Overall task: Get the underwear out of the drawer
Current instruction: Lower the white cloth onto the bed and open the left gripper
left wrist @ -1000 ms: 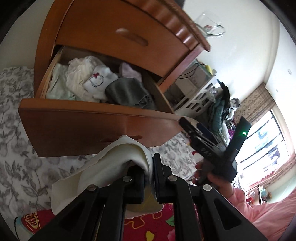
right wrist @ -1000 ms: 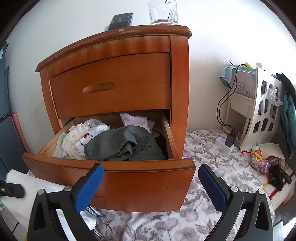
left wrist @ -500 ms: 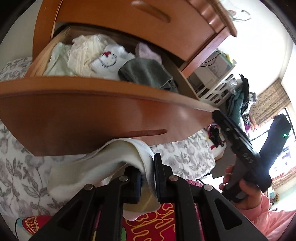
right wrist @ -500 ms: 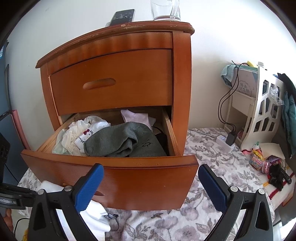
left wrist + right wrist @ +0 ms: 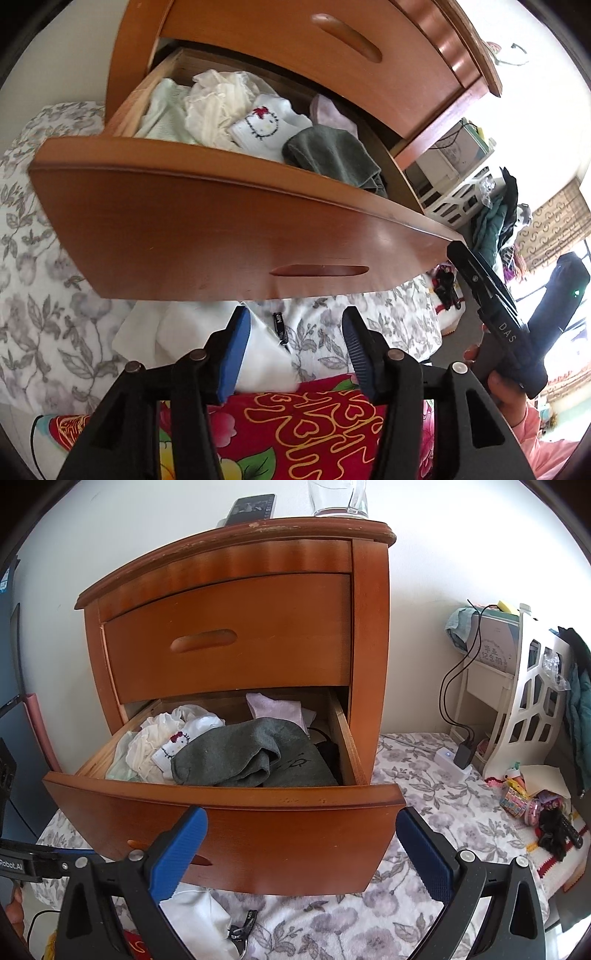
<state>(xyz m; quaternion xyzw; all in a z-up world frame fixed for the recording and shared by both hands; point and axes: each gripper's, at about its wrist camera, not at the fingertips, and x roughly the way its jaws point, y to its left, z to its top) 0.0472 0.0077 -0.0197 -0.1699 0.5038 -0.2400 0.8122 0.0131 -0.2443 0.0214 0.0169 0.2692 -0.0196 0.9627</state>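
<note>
The left gripper [image 5: 295, 343] has just been opening: a second ago its pads pinched a white garment, and now the jaws stand apart with nothing pressed between them. The white underwear [image 5: 207, 332] lies on the flowered bedspread [image 5: 37, 295] just below the front of the open drawer [image 5: 221, 236], with its left edge under the blue left pad [image 5: 236, 350]. That reads as a release, so this piece is out of the drawer and set down; the hand has also dipped lower toward the bed while letting go.

The right gripper [image 5: 299, 853] is wide open and holds nothing, aimed at the drawer front as before.

The left wrist view looks up from below, showing the dropped garment whole, the red patterned blanket [image 5: 295, 424] beneath the tool, and the other tool in a hand [image 5: 506, 391] at the right. The right wrist view instead looks into the drawer: grey socks [image 5: 240, 757], a cartoon-cat sock [image 5: 173, 746], pale cloth and a lilac piece [image 5: 277, 709] remain inside. Which of these counts as underwear is hard to say. It catches only a corner of the white garment near its own left finger.
</note>
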